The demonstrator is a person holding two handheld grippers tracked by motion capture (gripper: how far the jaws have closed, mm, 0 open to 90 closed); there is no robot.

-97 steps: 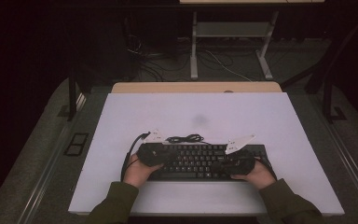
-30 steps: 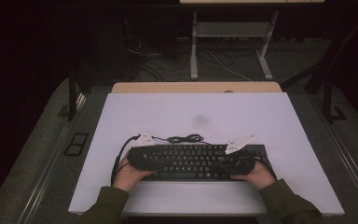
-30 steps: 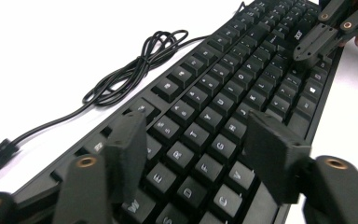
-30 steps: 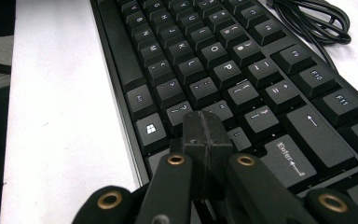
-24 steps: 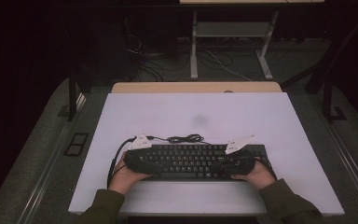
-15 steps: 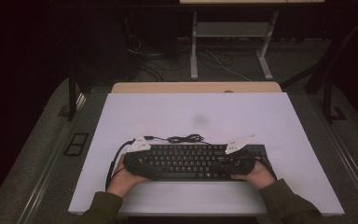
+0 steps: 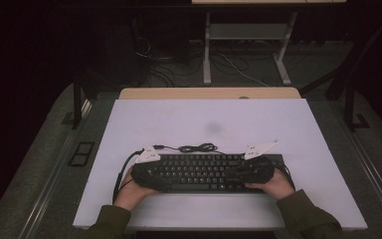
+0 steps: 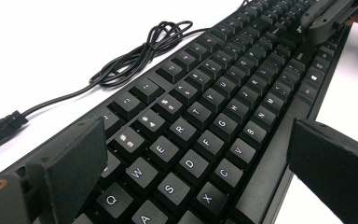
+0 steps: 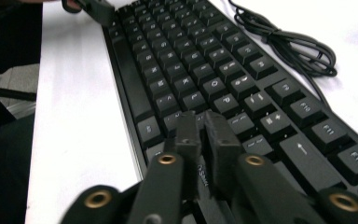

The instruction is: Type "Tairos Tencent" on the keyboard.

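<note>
A: Near the front edge of the white rectangular table top (image 7: 209, 124) lies the black full-size computer keyboard (image 7: 204, 172), its long side parallel to that edge. Where do the grippers stand?

B: One at each end. The left gripper (image 8: 200, 177) is at the keyboard's left end, held by the left hand (image 7: 132, 191). In the left gripper view its two black padded jaws stand wide apart, one on either long side of the keyboard, with the Q, A, S and X keys between them. The jaws have just been opening; the pads do not appear to press on the keyboard.

A: And the right gripper (image 9: 204, 135)?

B: At the right end, held by the right hand (image 7: 273, 185). In the right gripper view its jaws are nearly together, only a narrow gap between the tips, poised over the keys near the keyboard's front edge. They have just been opening slightly; nothing is gripped between them.

A: What lies behind the keyboard?

B: The thin black bundled cable (image 7: 196, 148), coiled loosely on the table just beyond the keyboard's back edge.
</note>
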